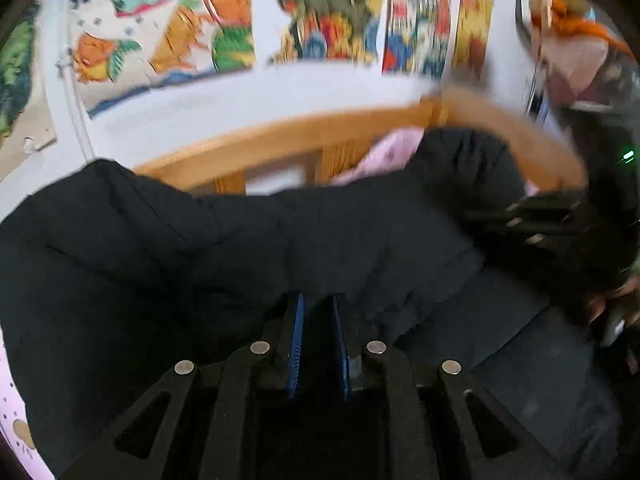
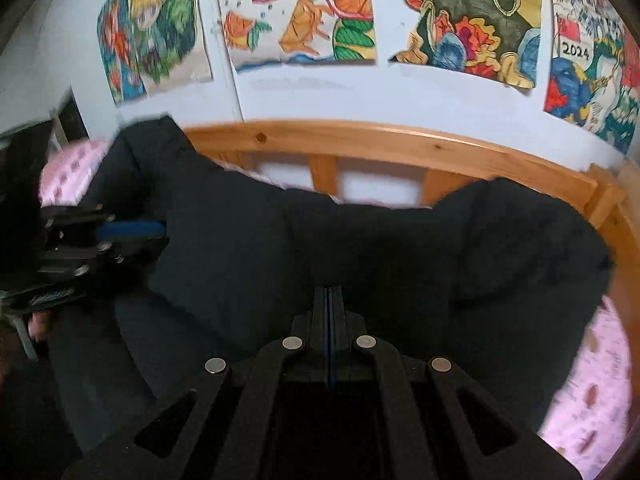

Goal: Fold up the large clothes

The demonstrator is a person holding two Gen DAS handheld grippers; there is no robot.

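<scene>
A large black padded jacket (image 1: 200, 248) lies spread over the bed and fills the lower half of both views (image 2: 400, 248). My left gripper (image 1: 318, 304) has its blue-padded jaws closed on a thick fold of the jacket, a small gap between them. It also shows at the left of the right wrist view (image 2: 160, 232). My right gripper (image 2: 328, 292) is shut tight on the jacket's edge, fingertips buried in fabric. It shows at the right of the left wrist view (image 1: 520, 224), blurred.
A wooden bed rail (image 2: 400, 140) runs behind the jacket against a white wall with colourful drawings (image 2: 300, 20). Pink patterned bedding (image 2: 592, 392) shows at the right and far left (image 2: 68, 168). Clutter with an orange item (image 1: 576, 28) sits at the upper right.
</scene>
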